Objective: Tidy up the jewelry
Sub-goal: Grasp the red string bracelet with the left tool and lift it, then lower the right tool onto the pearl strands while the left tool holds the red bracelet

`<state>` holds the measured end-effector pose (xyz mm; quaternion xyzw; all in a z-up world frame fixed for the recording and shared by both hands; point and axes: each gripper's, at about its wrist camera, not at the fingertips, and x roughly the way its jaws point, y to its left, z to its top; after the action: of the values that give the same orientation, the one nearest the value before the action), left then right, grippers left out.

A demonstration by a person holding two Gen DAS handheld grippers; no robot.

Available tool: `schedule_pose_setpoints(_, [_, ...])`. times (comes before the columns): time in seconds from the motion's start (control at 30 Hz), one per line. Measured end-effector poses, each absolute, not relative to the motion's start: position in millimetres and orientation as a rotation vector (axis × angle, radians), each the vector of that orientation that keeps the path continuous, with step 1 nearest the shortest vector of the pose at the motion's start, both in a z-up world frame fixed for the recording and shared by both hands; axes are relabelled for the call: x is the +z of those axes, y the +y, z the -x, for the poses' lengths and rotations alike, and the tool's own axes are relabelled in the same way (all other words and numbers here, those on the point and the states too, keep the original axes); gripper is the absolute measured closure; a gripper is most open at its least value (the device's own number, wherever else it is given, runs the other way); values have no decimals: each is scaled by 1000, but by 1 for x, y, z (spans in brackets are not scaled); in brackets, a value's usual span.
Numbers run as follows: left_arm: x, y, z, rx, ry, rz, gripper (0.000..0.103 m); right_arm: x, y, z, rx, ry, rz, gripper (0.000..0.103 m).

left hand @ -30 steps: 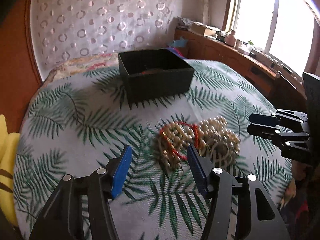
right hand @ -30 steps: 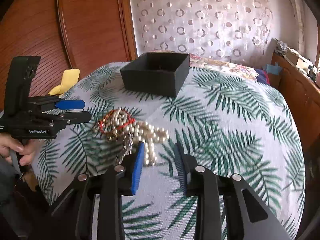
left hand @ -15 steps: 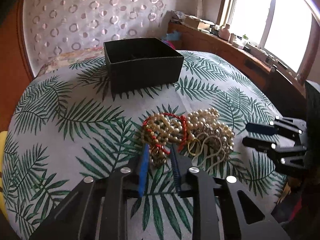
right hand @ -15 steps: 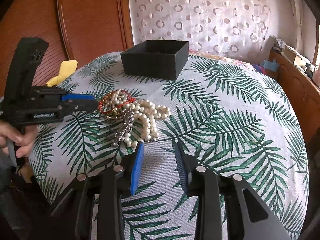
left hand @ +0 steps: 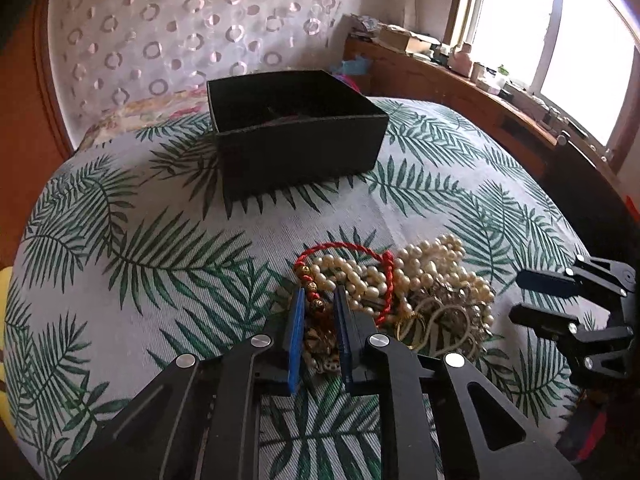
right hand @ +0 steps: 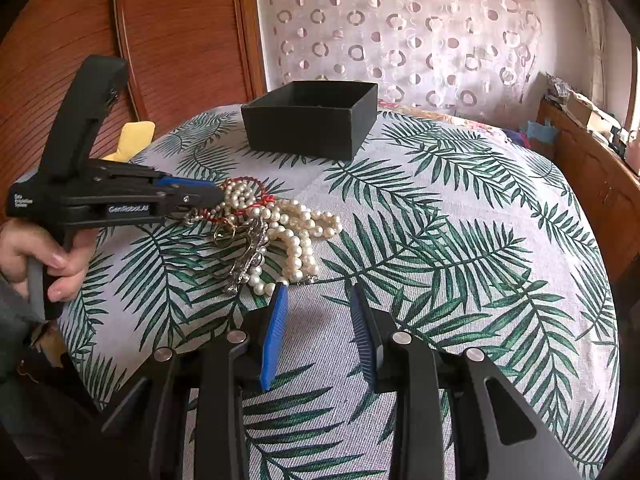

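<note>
A tangle of jewelry lies on the palm-leaf bedspread [left hand: 160, 240]: pearl strands [left hand: 432, 276] [right hand: 292, 232], metal chains, and a red cord bracelet [left hand: 340, 246] [right hand: 240, 182] with gold beads. My left gripper [left hand: 318, 292] [right hand: 216, 196] is at the pile's left edge. Its jaws are closing, and the beaded end of the red bracelet is pinched between the blue pads. My right gripper [right hand: 318, 288] [left hand: 518, 296] stands open just short of the pearls, with nothing between its fingers. An open black box [left hand: 296, 152] [right hand: 304, 128] sits farther back.
A hand [right hand: 60, 256] holds the left gripper's handle. A yellow cushion [right hand: 132, 136] lies by the wooden headboard at the left. A cluttered wooden sideboard [left hand: 460, 80] runs under the window on the right. Bare bedspread lies between the pile and the box.
My left gripper moved forward onto the pile's left edge, and its jaws narrowed from wide apart to pinching the red bracelet. The right gripper stayed about where it was.
</note>
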<state>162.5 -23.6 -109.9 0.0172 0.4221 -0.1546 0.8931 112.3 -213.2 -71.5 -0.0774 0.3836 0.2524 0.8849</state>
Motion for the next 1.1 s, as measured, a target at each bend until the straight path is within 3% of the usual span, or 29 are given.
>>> schedule_pose_setpoints(0.1, [-110, -23, -167, -315, 874, -38, 90, -72, -213, -113, 525, 796, 162, 68])
schedule_pose_setpoints(0.17, [-109, -23, -166, -322, 867, -48, 97, -72, -213, -112, 525, 798, 159, 68])
schedule_pose_setpoints(0.67, [-57, 1, -136, -322, 725, 13, 97, -72, -214, -112, 529, 798, 149, 68])
schedule_pose_setpoints(1.1, [-55, 9, -108, -337, 698, 61, 97, -69, -201, -119, 560, 809, 180, 68])
